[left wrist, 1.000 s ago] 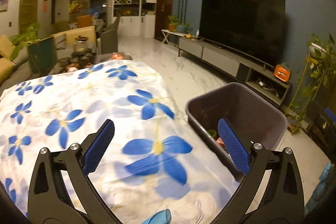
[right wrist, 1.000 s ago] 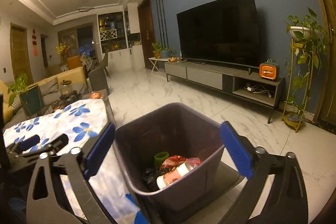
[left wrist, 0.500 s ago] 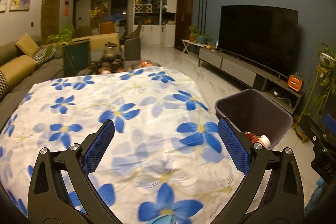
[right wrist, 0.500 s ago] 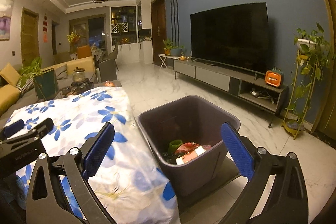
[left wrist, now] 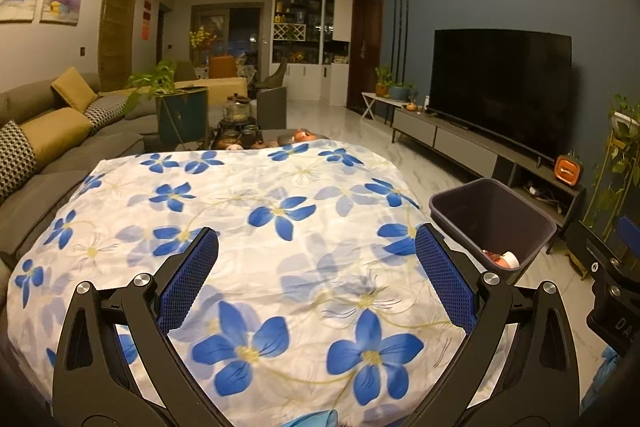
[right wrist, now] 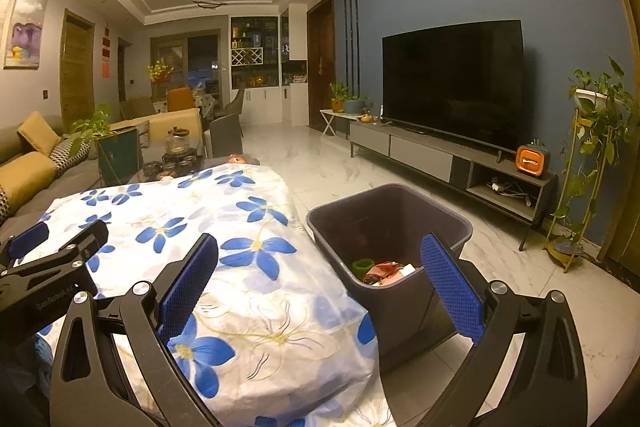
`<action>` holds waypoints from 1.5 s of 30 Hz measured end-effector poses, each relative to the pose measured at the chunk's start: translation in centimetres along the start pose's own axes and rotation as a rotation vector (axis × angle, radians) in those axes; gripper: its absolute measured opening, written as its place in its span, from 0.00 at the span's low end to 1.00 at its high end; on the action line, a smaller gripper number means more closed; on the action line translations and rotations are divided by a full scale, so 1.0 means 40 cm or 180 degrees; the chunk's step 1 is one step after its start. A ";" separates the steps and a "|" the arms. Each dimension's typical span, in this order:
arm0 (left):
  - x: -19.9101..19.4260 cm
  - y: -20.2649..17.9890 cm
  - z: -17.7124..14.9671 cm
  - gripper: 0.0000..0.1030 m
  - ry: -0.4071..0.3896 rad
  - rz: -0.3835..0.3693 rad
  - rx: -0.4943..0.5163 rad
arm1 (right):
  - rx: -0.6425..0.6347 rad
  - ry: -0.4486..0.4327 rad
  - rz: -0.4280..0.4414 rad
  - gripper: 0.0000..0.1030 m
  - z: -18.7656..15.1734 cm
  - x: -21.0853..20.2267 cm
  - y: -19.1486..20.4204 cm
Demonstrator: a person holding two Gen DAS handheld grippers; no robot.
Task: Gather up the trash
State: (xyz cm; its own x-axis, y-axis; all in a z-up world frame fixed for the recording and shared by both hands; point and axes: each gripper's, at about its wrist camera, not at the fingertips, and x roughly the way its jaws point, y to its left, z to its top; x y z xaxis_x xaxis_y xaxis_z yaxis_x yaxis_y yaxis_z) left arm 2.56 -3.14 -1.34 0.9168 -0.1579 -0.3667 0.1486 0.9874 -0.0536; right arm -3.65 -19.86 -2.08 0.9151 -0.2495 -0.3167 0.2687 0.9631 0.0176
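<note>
A dark purple bin (right wrist: 390, 227) stands on the floor right of the table, and in the left wrist view the same bin (left wrist: 494, 219) is at the right. Inside lies trash: a green cup (right wrist: 362, 264) and red wrappers (right wrist: 386, 269). The table wears a white cloth with blue flowers (left wrist: 260, 227); no loose trash shows on it. My left gripper (left wrist: 316, 279) hangs open above the cloth, holding nothing. My right gripper (right wrist: 320, 283) is open too, over the table's right edge, near the bin. The left gripper's body (right wrist: 52, 263) shows at the left of the right wrist view.
A sofa with yellow cushions (left wrist: 48, 131) runs along the left. Jars and tea things (left wrist: 240, 131) crowd the far end of the table. A TV (right wrist: 452, 83) on a low cabinet (right wrist: 440, 155) lines the blue wall, with a plant stand (right wrist: 588, 163) at the right. Marble floor (right wrist: 320, 163) lies open between.
Both grippers have pulled back and up from the bin; the bin looks smaller and farther. The left view swung left, showing more of the cloth and the sofa. Both stayed open.
</note>
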 end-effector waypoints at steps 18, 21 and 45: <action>-0.083 0.025 -0.003 0.94 -0.0114 0.0071 -0.0012 | 0.0106 0.0004 0.0085 0.94 -0.008 -0.034 0.026; -0.084 0.022 -0.002 0.94 -0.0109 0.0070 -0.0012 | 0.0113 0.0003 0.0086 0.94 -0.008 -0.034 0.025; -0.088 0.021 0.002 0.94 -0.0130 0.0081 -0.0020 | 0.0138 -0.0064 0.0077 0.94 -0.002 -0.044 0.022</action>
State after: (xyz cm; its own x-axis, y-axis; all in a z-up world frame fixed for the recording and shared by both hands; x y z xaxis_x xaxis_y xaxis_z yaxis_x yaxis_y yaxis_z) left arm -0.50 -1.74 -0.03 0.9347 -0.1326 -0.3298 0.1228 0.9911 -0.0505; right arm -5.07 -18.58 -1.57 0.9273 -0.2285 -0.2965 0.2586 0.9637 0.0662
